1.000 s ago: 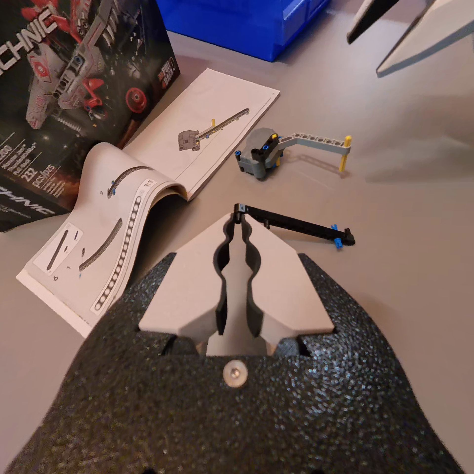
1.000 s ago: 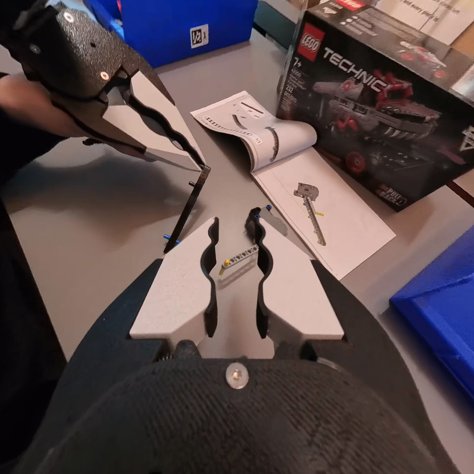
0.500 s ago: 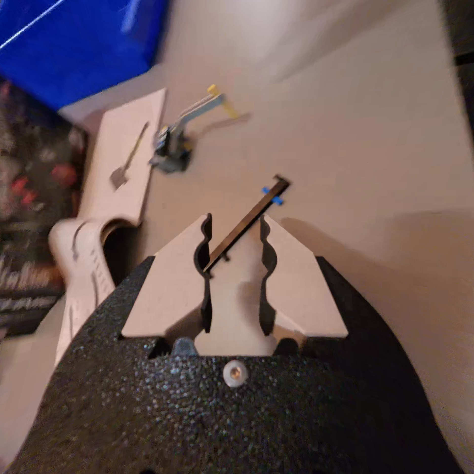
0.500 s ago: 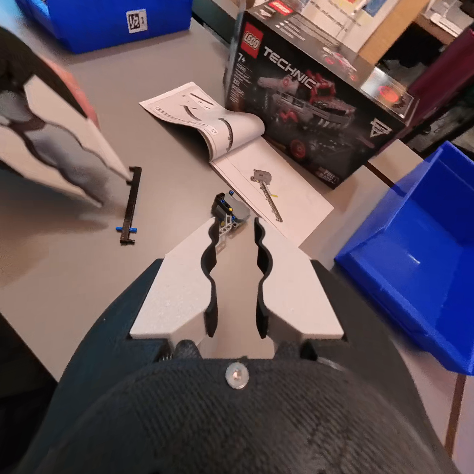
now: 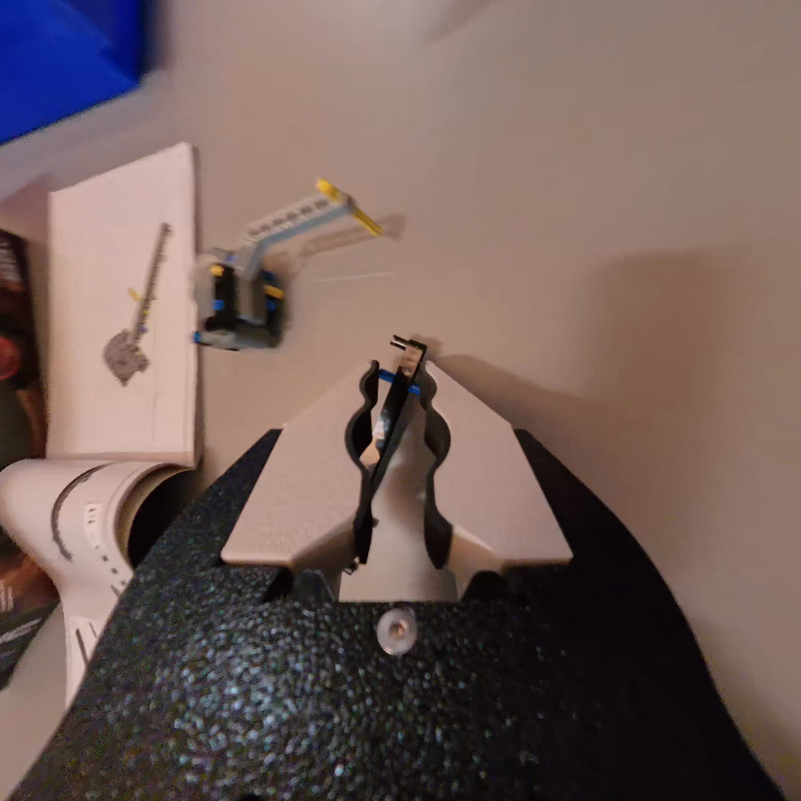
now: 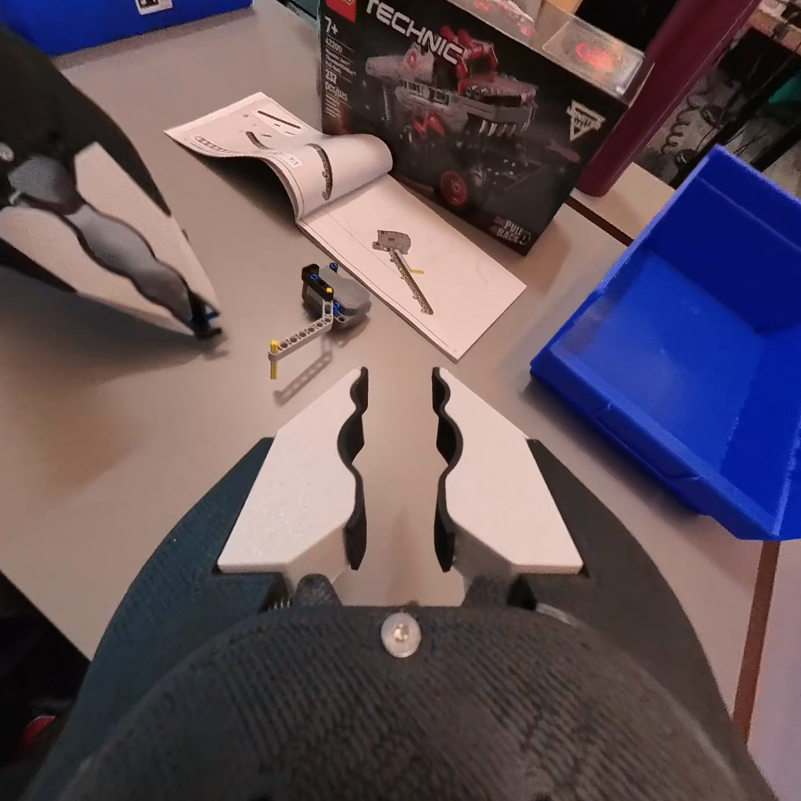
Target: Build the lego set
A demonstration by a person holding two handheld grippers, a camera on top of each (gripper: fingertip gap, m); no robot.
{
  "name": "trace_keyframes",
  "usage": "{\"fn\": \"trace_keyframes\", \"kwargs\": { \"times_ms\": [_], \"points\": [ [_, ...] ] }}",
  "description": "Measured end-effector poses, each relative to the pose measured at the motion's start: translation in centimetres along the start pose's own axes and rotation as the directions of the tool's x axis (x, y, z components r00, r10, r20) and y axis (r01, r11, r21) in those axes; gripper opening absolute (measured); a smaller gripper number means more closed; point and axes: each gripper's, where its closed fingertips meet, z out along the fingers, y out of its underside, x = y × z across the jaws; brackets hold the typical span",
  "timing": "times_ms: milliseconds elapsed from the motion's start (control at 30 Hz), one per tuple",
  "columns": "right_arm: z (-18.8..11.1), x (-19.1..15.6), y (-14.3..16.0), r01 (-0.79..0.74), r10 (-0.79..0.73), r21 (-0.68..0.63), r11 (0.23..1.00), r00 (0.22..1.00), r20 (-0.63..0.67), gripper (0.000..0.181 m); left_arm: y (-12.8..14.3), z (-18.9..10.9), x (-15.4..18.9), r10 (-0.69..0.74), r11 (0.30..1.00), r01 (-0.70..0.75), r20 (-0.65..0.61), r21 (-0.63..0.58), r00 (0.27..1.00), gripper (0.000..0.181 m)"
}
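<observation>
Between the fingers of the left gripper (image 5: pixel 398 372) lies a black beam (image 5: pixel 392 427), running lengthwise along the gap with its far end past the fingertips; a blue pin (image 5: pixel 387 376) crosses it near the tips. Jaws stand parted around the beam; the beam lies against the left finger's inner pad, and the right pad is clear of it, so no clamped hold is visible. From the right wrist view the same gripper (image 6: pixel 203 323) comes in from the left with its tips low over the grey table (image 6: pixel 130 411), black and blue parts showing at the tips. Right gripper (image 6: pixel 399 372) has its jaws open and empty, raised over bare table. Just ahead of it sits the grey motor assembly (image 6: pixel 336 297) with a light grey arm (image 6: pixel 303 336) sticking out, ending in a yellow axle (image 6: pixel 274 359) that props it on the table. Left view is motion-blurred but shows the same assembly (image 5: pixel 242 303) beyond the fingertips, apart from the beam. Beside the assembly lies the open instruction booklet (image 6: pixel 416 277), its left pages curled over. Behind the booklet stands the dark set box (image 6: pixel 455 130). A blue bin (image 6: pixel 693 368) sits at the right, tilted open toward the gripper; another blue bin (image 6: pixel 108 21) at the far left edge.
</observation>
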Motion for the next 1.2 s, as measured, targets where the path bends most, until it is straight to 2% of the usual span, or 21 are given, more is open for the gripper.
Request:
{"fn": "trace_keyframes", "kwargs": {
  "times_ms": [33,100,133,233,367,433,500,600,667,733,767,833,900,933,1000,1067,1133,1200],
  "points": [
    [0.0,0.1,0.2,-0.011,0.011,0.005,1.000,1.000,0.014,0.027,-0.8,-0.4,-0.8,-0.067,0.996,0.066,0.020,0.058,0.998,0.015],
    [-0.1,-0.2,-0.1,-0.035,0.032,0.047,0.998,0.998,0.060,0.029,-2.8,-1.7,-2.2,-0.235,0.951,0.230,0.002,0.204,0.972,0.015],
    [-0.1,-0.8,-0.6,-0.047,0.039,0.079,0.996,0.994,0.099,0.032,-3.8,-2.4,-3.0,-0.327,0.904,0.320,-0.022,0.283,0.945,0.015],
    [0.4,-3.5,-2.6,-0.100,0.054,0.170,0.980,0.964,0.260,0.042,-6.6,-4.8,-4.9,-0.517,0.696,0.532,-0.177,0.483,0.838,0.014],
    [1.2,-6.9,-5.9,-0.184,0.065,0.247,0.952,0.904,0.422,0.045,-9.4,-8.0,-6.2,-0.587,0.374,0.672,-0.398,0.639,0.705,0.014],
    [2.1,-8.1,-6.4,-0.173,0.051,0.241,0.955,0.896,0.442,0.045,-10.1,-8.7,-6.0,-0.566,0.307,0.691,-0.458,0.654,0.686,0.014],
    [3.3,-8.8,-5.9,-0.115,0.017,0.200,0.973,0.901,0.434,0.046,-10.2,-8.5,-5.7,-0.560,0.326,0.685,-0.451,0.652,0.696,0.013],
    [4.3,-9.9,-5.4,-0.069,-0.019,0.177,0.982,0.893,0.450,0.037,-9.7,-8.1,-5.6,-0.570,0.375,0.661,-0.400,0.650,0.718,0.013],
    [4.6,-10.5,-5.4,-0.058,-0.034,0.180,0.982,0.882,0.470,0.032,-9.8,-8.4,-5.5,-0.563,0.367,0.659,-0.407,0.657,0.719,0.013],
    [4.6,-10.8,-5.4,-0.047,-0.044,0.178,0.983,0.878,0.476,0.014,-10.0,-8.5,-5.4,-0.556,0.361,0.659,-0.415,0.660,0.720,0.013],
    [4.5,-10.8,-5.5,-0.041,-0.050,0.181,0.983,0.879,0.474,0.011,-10.0,-8.5,-5.3,-0.553,0.357,0.660,-0.421,0.661,0.720,0.013],
    [4.2,-10.7,-5.5,-0.033,-0.055,0.176,0.984,0.882,0.468,0.010,-10.3,-8.7,-5.0,-0.536,0.354,0.653,-0.427,0.669,0.728,0.014],
    [3.9,-10.6,-5.1,-0.037,-0.035,0.145,0.989,0.884,0.467,0.008,-10.3,-8.7,-4.7,-0.510,0.382,0.631,-0.415,0.676,0.753,0.014],
    [3.8,-10.4,-4.8,-0.046,-0.017,0.125,0.991,0.887,0.461,0.007,-10.2,-8.7,-4.6,-0.499,0.403,0.609,-0.393,0.683,0.772,0.006],
    [3.3,-10.4,-4.2,-0.097,0.042,0.089,0.991,0.874,0.485,0.006,-9.8,-8.5,-4.5,-0.470,0.481,0.525,-0.299,0.702,0.831,0.008],
    [2.6,-10.1,-3.6,-0.170,0.120,0.053,0.984,0.854,0.506,0.005,-9.3,-8.3,-4.2,-0.398,0.594,0.375,-0.145,0.712,0.906,0.013],
    [2.3,-9.4,-2.6,-0.257,0.225,-0.003,0.966,0.838,0.496,0.006,-9.0,-7.8,-3.5,-0.271,0.709,0.176,0.033,0.683,0.962,0.017],
    [2.0,-9.2,-1.2,-0.305,0.294,-0.059,0.951,0.822,0.488,0.006,-8.7,-7.1,-2.8,-0.118,0.795,-0.025,0.195,0.606,0.974,0.020]
  ]
}}
